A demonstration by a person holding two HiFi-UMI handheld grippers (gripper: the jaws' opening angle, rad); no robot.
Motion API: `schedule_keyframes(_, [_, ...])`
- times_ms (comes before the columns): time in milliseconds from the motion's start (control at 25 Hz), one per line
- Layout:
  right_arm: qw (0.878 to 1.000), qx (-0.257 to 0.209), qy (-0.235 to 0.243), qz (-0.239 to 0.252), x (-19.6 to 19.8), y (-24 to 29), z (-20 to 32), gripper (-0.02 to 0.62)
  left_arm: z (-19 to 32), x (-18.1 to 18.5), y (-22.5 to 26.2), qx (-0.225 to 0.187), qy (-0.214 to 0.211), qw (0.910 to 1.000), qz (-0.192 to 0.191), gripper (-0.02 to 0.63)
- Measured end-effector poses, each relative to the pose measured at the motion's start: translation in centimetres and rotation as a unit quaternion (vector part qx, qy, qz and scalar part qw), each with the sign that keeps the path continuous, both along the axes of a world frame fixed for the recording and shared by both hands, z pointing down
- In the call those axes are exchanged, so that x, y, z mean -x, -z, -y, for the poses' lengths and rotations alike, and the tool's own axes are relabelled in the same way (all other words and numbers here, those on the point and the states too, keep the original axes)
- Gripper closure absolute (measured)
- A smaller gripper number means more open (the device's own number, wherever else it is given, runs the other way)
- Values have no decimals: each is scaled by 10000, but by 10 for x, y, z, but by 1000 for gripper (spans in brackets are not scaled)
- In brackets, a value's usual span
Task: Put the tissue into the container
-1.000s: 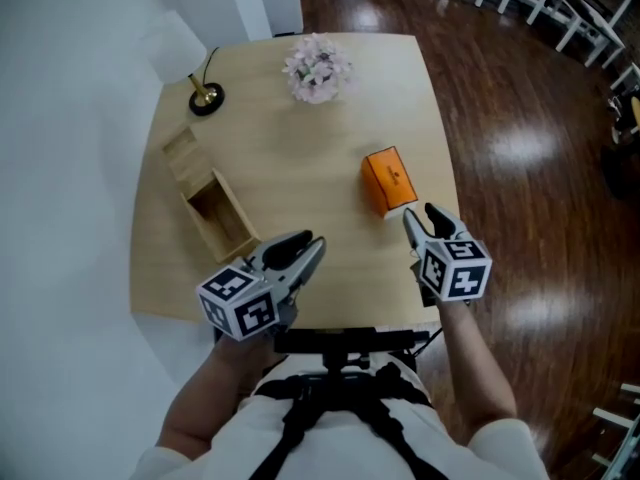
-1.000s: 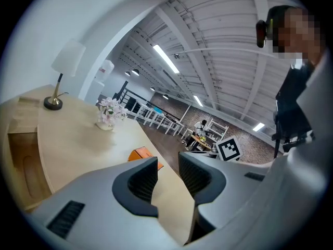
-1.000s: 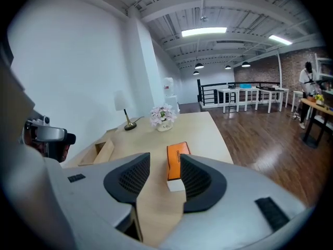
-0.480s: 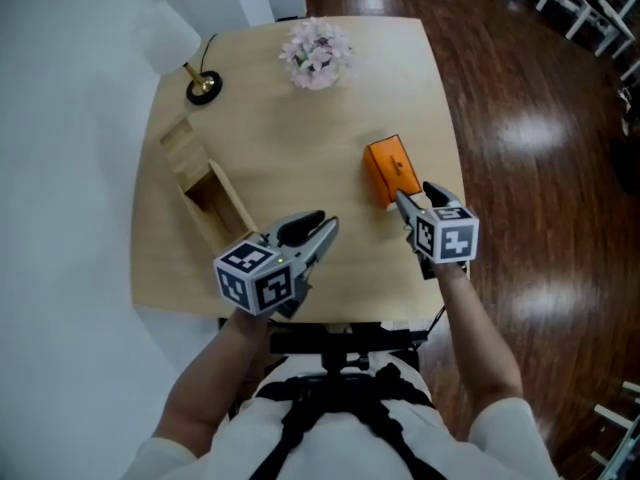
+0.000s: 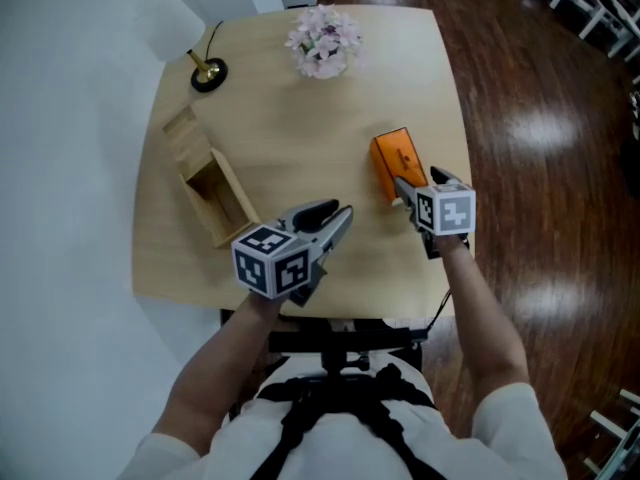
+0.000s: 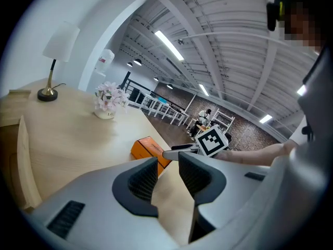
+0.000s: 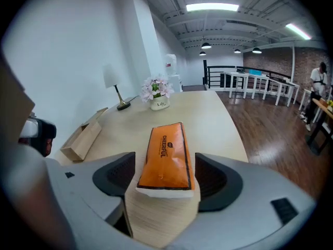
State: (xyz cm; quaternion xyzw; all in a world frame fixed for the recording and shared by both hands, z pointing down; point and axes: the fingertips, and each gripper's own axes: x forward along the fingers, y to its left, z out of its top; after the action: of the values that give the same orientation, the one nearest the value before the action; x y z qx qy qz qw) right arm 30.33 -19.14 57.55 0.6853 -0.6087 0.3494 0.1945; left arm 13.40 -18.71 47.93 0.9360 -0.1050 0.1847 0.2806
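The tissue pack (image 5: 395, 161) lies right of the container (image 5: 215, 193) on the table (image 5: 300, 128).

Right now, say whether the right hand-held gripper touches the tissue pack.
Cannot tell. Right gripper view: the right hand-held gripper, whose jaws have just been opening, straddles the tissue pack; one edge shows a gap, the other meets a jaw.

The tissue pack (image 7: 165, 158) is bright orange with thin black edge lines, black letters and a white end. The desk (image 5: 290, 128) is pale wood. The container (image 5: 205, 183) is light brown wood. The flowers (image 5: 322, 40) are pink and white. The floor (image 5: 540, 118) is dark, shiny brown. The left hand-held gripper (image 5: 342, 213) is grey with black pads and black-and-white squares.
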Motion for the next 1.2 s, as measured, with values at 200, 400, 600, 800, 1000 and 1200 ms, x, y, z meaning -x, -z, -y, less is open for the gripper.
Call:
schedule_keyframes(200, [9997,156,155,45,0,-13,12,193,0,-5,-12,94,53,9999,121,479])
schedule_keyframes(400, [9993,289,245,34,-4,-26,30,192,-2,-7,-19,133,107,9996,236,479])
schedule_keyframes(600, [9985,410,371,32,-5,-39,43,193,-1,-4,-23,120,225,9992,307,479])
schedule_keyframes(800, [9978,431,492,-53,-5,-48,46,193,-4,5,-27,164,434,9983,338,479])
schedule_keyframes(1000, [9980,296,549,-33,-7,-43,42,244,-10,18,-29,207,652,9971,321,479])
schedule_keyframes(1200, [9984,240,500,-77,-8,-32,31,272,-11,33,-20,146,857,9960,212,479])
